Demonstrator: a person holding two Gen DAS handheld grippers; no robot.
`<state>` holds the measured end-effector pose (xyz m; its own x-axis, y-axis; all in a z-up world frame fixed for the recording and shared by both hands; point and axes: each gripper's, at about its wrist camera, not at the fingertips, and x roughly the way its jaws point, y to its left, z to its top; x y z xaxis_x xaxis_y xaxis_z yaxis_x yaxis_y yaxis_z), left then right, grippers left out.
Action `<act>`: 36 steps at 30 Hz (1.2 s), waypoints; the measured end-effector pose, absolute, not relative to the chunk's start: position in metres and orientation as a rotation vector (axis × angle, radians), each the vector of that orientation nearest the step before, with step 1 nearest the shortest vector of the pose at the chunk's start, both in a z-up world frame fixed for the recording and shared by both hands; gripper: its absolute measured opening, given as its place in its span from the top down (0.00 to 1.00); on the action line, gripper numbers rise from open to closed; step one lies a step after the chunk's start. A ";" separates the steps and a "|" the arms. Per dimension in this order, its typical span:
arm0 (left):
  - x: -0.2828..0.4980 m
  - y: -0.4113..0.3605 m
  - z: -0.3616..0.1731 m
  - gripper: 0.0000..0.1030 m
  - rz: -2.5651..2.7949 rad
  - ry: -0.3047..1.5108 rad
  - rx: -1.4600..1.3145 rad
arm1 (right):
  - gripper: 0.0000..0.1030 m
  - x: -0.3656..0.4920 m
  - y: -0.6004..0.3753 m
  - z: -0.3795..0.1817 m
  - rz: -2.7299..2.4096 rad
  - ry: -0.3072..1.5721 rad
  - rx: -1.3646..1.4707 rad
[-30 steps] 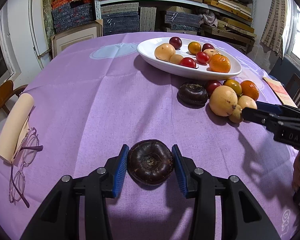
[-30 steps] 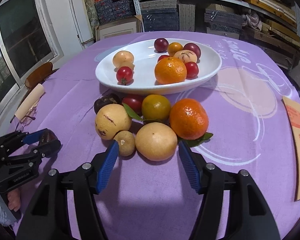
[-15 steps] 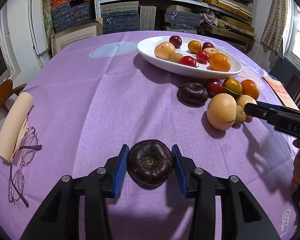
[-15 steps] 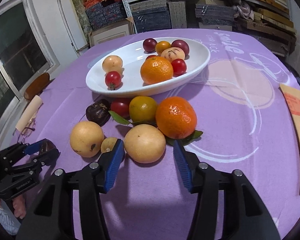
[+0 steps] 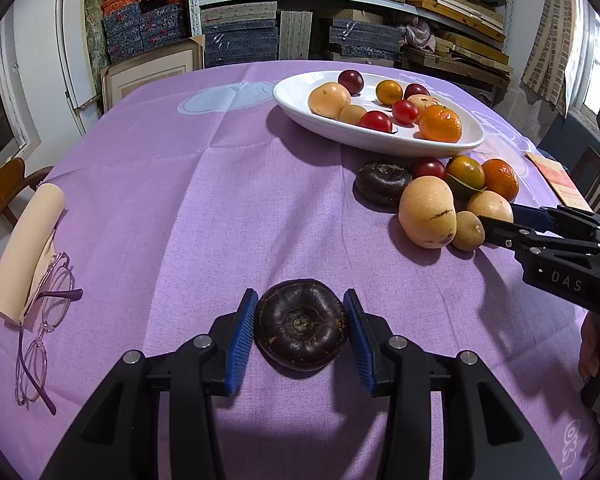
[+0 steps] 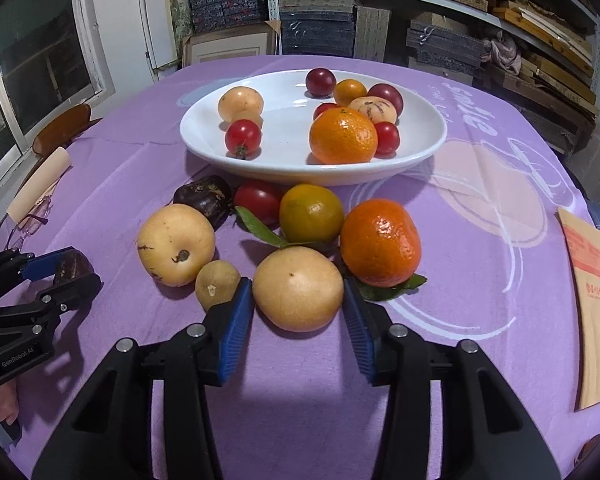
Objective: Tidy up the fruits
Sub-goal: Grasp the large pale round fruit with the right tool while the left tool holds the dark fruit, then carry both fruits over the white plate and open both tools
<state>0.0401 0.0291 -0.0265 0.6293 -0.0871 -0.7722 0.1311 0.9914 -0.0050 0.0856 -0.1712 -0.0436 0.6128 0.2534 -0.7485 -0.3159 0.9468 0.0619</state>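
Left gripper (image 5: 301, 326) clamped a dark purple round fruit (image 5: 302, 328) on open purple tablecloth (image 5: 204, 200). Right gripper (image 6: 298, 300), marked "DAS", was closing around a pale yellow round fruit (image 6: 298, 288) below the white oval dish (image 6: 284, 148).

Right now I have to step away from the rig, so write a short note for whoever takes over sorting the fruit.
Left gripper: jaws shut on a dark purple fruit resting on the purple cloth.
Right gripper: jaws closing around a pale round fruit, pads about touching it.
Done: nine fruits lie in the white dish.
Left: both flanked fruits, plus six loose ones beside the dish, including the large orange.
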 end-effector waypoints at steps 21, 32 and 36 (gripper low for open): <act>0.085 0.007 0.024 0.57 -0.172 0.760 0.074 | 0.57 0.079 -0.206 0.017 0.329 0.701 0.031; 0.174 -0.037 0.034 0.57 -0.187 0.790 0.014 | 0.57 0.172 -0.215 0.039 0.255 0.704 0.100; 0.192 -0.050 0.025 0.57 -0.183 0.811 0.018 | 0.57 0.194 -0.216 0.033 0.239 0.713 0.115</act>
<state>0.1925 -0.0497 0.0248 0.6736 -0.1560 -0.7224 0.1698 0.9840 -0.0541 0.1941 -0.2156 0.0326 0.7305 0.2553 -0.6334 -0.1774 0.9666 0.1849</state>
